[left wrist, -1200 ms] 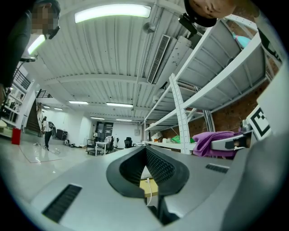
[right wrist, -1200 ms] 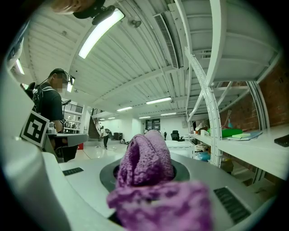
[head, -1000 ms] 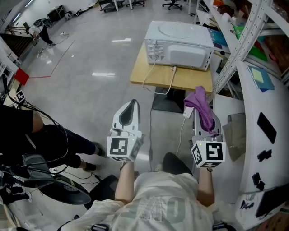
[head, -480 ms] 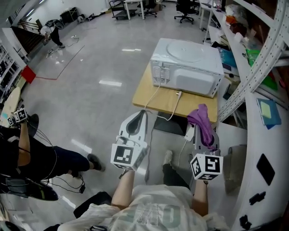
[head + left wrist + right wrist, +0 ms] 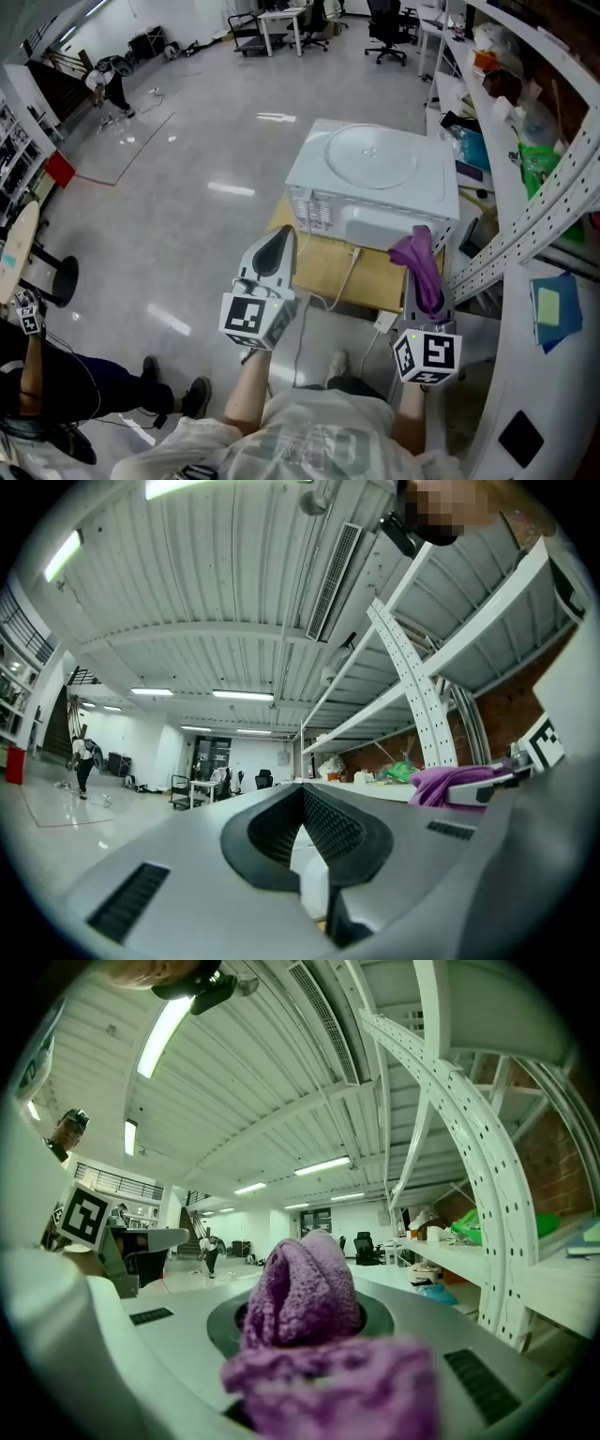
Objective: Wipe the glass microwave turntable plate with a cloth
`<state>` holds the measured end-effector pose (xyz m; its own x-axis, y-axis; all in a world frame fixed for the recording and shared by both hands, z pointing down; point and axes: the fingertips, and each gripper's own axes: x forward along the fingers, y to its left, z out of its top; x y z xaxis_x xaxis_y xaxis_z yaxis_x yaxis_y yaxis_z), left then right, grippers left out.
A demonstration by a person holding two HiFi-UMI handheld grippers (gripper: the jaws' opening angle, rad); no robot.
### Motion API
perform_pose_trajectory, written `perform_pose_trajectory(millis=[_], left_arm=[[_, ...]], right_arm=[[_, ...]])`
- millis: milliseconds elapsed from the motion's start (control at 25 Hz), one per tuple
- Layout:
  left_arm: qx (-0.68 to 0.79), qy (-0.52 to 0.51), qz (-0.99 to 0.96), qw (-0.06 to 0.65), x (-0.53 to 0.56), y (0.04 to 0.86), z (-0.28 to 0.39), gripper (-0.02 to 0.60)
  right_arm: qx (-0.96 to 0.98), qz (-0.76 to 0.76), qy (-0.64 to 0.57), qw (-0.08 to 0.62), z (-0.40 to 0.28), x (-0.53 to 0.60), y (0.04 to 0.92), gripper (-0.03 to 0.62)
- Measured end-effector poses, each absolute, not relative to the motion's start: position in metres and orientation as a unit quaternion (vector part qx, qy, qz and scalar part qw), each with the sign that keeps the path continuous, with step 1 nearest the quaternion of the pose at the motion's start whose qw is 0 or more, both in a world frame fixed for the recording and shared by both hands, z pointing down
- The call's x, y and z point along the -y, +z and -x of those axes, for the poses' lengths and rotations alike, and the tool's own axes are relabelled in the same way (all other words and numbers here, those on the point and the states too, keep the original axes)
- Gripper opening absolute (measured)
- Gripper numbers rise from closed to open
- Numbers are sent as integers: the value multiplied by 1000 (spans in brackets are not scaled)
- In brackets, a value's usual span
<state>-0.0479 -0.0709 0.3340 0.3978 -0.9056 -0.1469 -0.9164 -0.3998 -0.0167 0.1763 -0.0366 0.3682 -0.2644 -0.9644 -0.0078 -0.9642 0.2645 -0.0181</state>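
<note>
In the head view the glass plate (image 5: 368, 155) lies flat on top of a white microwave (image 5: 380, 223), which stands on a small wooden table (image 5: 323, 270) with its vented back toward the person. Both claws are held on the near side of the microwave, well short of the plate. The left claw (image 5: 281, 232) points at the microwave's near left corner, its jaws together with nothing in them. The right claw (image 5: 420, 249) is clamped on a purple cloth (image 5: 422, 261), which bunches above the tips and hangs back over the claw, overlapping the microwave's near right corner in the picture. The microwave's body lies between the claws and the plate. A white cable (image 5: 353, 265) runs from the microwave's back across the table and off its near edge. A white shelf rack (image 5: 525, 220) rises close on the right, loaded with clutter, and another person (image 5: 56, 398) is at the lower left on the floor. In the left gripper view the left claw (image 5: 302, 794) has its ribbed pads meeting at the tips, with only a small gap lower down; the cloth (image 5: 455, 785) shows off to the right, and the rack's perforated upright (image 5: 412, 682) slants overhead. The plate does not show here. In the right gripper view the right claw (image 5: 305, 1312) is closed tightly on the cloth (image 5: 305, 1293), a folded lobe standing up between the jaws and more of it blurred in front. The rack's upright (image 5: 469, 1147) arches on the right, and the plate is out of sight.
</note>
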Motion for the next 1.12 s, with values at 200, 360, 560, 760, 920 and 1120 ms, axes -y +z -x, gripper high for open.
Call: perform_pose_trajectory(millis=[200,360,560,760,920,1120], left_arm=[[-540,68,837,48,107,329,34,0],[-531,60,844,48,132,328,22,0],[-519,37,852,53,178,323,20,0],[-508,5,861,18,230,333,17,0],[-479,-44,877,13,260,349,5,0],[-418,-124,900,7,290,364,1,0]], right_arm=[[-804,595,6,14,-177,83,358,57],[-803,596,-6,18,-179,109,359,57],[-799,602,-1,10,-180,142,351,57],[-793,609,-1,3,-181,180,346,57],[-794,608,3,-1,-175,207,345,57],[-792,610,-3,-6,-173,229,348,57]])
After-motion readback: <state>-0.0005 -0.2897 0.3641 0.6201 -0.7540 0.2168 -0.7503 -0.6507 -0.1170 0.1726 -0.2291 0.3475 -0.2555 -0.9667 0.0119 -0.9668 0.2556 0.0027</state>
